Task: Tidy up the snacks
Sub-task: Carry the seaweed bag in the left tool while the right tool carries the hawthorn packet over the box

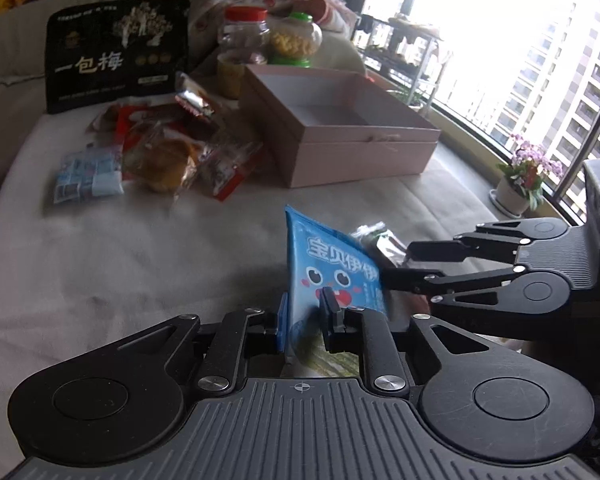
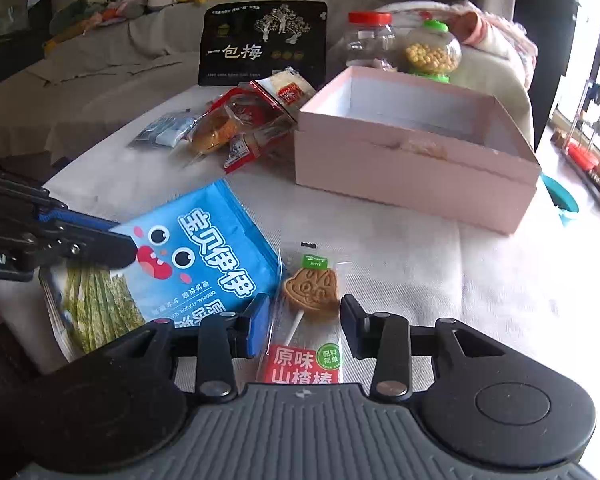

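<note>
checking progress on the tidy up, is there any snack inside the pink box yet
No, the right wrist view shows the pink box open with only bare white walls and floor visible inside.

My 2 cameras look forward and down along their fingers, close over the cloth-covered table [image 1: 140,264]. Both share the blue seaweed pouch [image 2: 204,248] near, the pink box [image 1: 352,136] farther off, and the black bag [image 2: 262,42] beyond.

Glossy plastic seaweed bag [image 2: 204,256] lies on matt cloth cover [image 2: 440,272] near a smooth pink cardboard box [image 2: 412,176].
</note>
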### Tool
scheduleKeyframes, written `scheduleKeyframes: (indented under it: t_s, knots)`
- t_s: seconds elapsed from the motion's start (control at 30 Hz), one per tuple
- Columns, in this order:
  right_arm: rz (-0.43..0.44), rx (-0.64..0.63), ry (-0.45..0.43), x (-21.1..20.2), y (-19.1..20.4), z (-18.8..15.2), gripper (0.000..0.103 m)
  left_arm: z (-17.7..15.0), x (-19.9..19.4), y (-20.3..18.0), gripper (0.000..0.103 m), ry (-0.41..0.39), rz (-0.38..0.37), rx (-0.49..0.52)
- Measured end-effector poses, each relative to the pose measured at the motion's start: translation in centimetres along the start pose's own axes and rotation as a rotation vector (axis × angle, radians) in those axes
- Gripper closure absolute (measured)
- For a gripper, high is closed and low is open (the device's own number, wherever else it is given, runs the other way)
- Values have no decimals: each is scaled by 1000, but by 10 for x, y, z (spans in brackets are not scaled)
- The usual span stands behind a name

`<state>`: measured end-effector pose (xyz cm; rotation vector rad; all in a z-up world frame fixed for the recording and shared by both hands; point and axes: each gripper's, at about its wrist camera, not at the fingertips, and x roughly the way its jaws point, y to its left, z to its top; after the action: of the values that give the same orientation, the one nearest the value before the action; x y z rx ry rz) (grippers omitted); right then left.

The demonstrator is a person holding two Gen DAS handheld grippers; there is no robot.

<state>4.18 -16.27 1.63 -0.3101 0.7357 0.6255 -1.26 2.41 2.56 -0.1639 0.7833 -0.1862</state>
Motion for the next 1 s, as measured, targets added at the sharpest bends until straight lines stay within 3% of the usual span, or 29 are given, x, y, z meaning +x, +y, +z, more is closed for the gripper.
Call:
scheduleKeyframes:
  t_s: [0.13, 0.3, 0.37, 0.43, 0.47, 0.57, 0.6, 0.7, 0.83, 1.0]
  knots:
    - [28, -9, 14, 8, 7, 4, 62, -6, 7, 17, 76, 25, 17, -44]
    - [17, -44, 12, 10, 17, 6, 63, -11, 10, 38, 75, 19, -77, -123]
    - [25, -42, 11, 10, 18, 6, 64, -11, 13, 48, 66, 32, -145, -189]
    - [28, -42, 8, 12, 19, 7, 64, -10, 15, 56, 51, 38, -215, -251]
    - [39, -39, 7, 13, 19, 8, 64, -10, 15, 57, 51, 42, -241, -275]
    - [79, -40, 5, 18, 24, 13, 64, -13, 22, 60, 53, 76, -353, -354]
    - [86, -54, 5, 20, 27, 15, 64, -15, 25, 59, 60, 87, -388, -369]
    - [65, -133, 7, 23, 42, 21, 67, -20, 30, 53, 77, 74, -365, -343]
    - [49, -173, 13, 23, 50, 23, 67, -26, 28, 64, 78, 56, -378, -402]
    - [26, -200, 18, 22, 52, 25, 63, -27, 16, 61, 78, 9, -332, -379]
